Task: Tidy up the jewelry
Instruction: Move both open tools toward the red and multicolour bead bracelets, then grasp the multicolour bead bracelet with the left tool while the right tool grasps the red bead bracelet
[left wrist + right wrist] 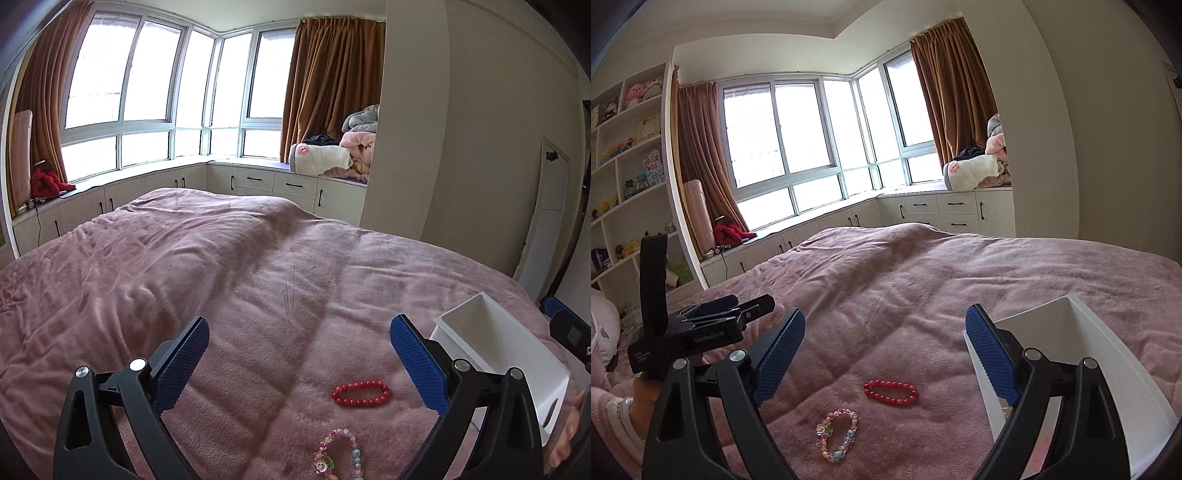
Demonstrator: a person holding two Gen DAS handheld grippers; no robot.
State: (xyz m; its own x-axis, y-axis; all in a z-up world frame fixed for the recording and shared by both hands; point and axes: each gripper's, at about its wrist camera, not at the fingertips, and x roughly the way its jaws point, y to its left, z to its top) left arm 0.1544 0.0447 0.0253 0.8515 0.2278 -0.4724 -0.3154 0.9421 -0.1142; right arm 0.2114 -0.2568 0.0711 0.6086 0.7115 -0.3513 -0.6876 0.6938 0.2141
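Round-bead bracelet (891,393): red
Charm bracelet (837,434): pastel, multicoloured
Plastic box (1108,354): white
Plush bedspread (923,280): dusty pink
Curtains (955,85): brown

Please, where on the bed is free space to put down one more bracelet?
The pink blanket is bare beyond the red bracelet, toward the window, and left of both bracelets. It is crowded near the white box and around the pastel bracelet.

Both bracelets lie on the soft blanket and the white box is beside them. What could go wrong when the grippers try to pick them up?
1. The red bead bracelet lies flat in the plush pink blanket, so the fingers might pinch fabric too.
2. The right gripper has one finger at the white box rim and might knock it.
3. The pastel charm bracelet looks loose and might slip.
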